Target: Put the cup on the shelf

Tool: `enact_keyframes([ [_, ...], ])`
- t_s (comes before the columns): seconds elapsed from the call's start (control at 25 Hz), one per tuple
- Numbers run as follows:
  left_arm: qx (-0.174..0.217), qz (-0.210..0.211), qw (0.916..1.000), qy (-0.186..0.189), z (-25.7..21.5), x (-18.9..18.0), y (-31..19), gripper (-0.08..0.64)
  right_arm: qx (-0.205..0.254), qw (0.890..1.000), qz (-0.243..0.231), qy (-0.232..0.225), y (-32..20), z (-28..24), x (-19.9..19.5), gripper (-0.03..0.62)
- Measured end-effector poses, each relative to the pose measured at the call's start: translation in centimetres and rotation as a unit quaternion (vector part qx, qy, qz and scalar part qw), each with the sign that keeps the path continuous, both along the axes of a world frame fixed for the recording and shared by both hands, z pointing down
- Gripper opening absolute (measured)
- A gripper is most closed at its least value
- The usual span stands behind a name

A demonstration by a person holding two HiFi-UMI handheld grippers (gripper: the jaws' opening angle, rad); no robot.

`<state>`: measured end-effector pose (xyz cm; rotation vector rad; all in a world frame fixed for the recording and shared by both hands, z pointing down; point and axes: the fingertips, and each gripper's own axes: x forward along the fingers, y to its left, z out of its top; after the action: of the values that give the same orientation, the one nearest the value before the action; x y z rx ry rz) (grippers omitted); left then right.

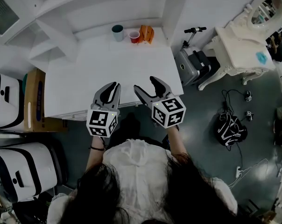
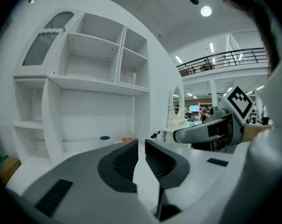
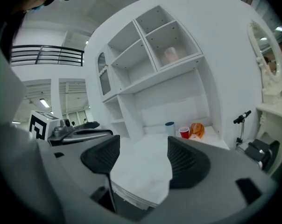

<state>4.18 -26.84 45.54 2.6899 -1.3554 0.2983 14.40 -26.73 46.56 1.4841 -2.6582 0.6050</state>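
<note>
At the worktop's (image 1: 113, 78) back, under the shelf (image 3: 165, 72), the red cup (image 1: 134, 36) stands betw. a teal cup (image 1: 117, 32) and sth orange (image 1: 146, 33), prob. a bag. Left tool (image 1: 114, 85) is closed to a slit, right tool (image 1: 144, 84) wide open, both empty. Risk: the wide jaws may knock a neighbour.

Nothing here I can actually read: no words, brand names or numbers anywhere. Closest thing is the black-and-white square patterns on the left marker cube (image 1: 102, 122) just behind the left gripper (image 1: 114, 86) and the right marker cube (image 1: 168, 112) behind the right gripper (image 1: 144, 84). Those are just blocky codes, not letters.
</note>
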Motion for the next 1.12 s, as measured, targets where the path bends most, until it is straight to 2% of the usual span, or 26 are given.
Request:
enact_keyframes([
  [0.16, -0.017, 0.004, 0.9999, -0.001, 1.3, 0.6, 3.5, 0.043, -0.013, 1.0, 0.002, -0.006, 4.0, 1.2, 0.0, 0.307],
  [0.36, -0.032, 0.014, 0.9993, -0.01, 2.5, 1.4, 7.5, 0.044, -0.024, 0.999, 0.018, -0.012, 7.6, 2.4, 0.5, 0.208],
  [0.48, -0.032, 0.015, 0.9993, -0.015, 2.5, 1.4, 9.1, 0.043, -0.027, 0.999, 0.018, -0.016, 9.0, 2.7, 0.3, 0.178],
  [0.8, -0.028, -0.007, 0.9993, -0.025, 1.9, -1.3, 11.5, 0.044, -0.035, 0.999, -0.008, -0.016, 10.8, 3.2, -2.8, 0.16],
  [1.12, -0.027, -0.02, 0.9991, -0.028, 1.9, -6.5, 13.9, 0.043, -0.036, 0.999, -0.021, -0.014, 12.5, 3.3, -7.9, 0.155],
])
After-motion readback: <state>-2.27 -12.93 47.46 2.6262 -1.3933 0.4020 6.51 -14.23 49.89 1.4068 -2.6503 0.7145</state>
